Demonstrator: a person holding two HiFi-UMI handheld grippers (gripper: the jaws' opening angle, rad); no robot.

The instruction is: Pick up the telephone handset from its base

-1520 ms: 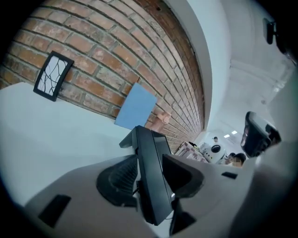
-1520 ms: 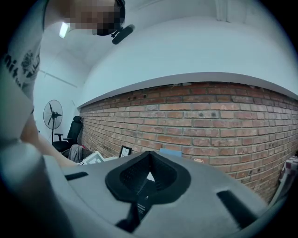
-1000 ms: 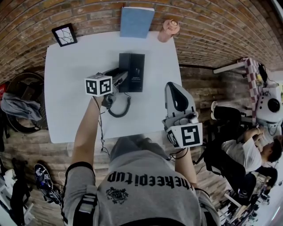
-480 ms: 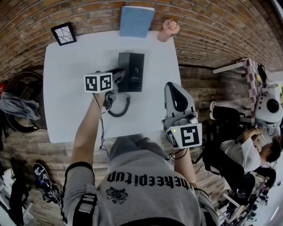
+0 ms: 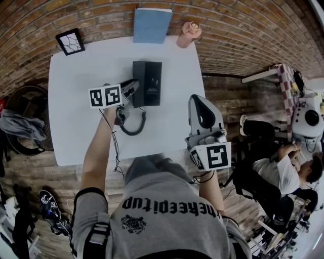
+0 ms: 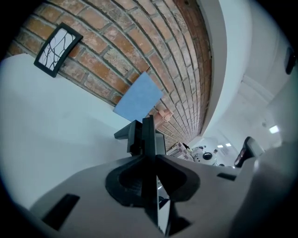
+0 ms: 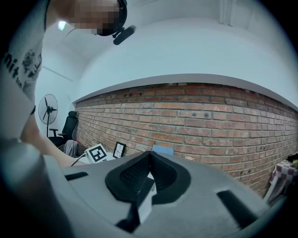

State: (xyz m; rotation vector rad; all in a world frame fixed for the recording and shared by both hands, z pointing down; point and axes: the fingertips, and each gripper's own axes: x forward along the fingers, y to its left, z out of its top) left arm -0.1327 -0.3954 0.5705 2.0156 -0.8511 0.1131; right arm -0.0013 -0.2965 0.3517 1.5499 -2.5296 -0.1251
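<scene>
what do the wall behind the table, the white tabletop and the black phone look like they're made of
The red-brown brick wall: fired brick with pale mortar joints, rough and matt. The white rectangular table: smooth, even top, likely laminate or painted board; its core is not visible. The black telephone base and the black handset: probably moulded plastic, given the hard edges and faint sheen.

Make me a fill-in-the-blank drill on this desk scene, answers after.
The blue rectangular book leans against the ___ wall.
The left gripper has the black telephone ___ between its jaws, which have just been closing.
The black-framed picture sits by the white table's far ___ corner.
Missing: brick; handset; left.
</scene>
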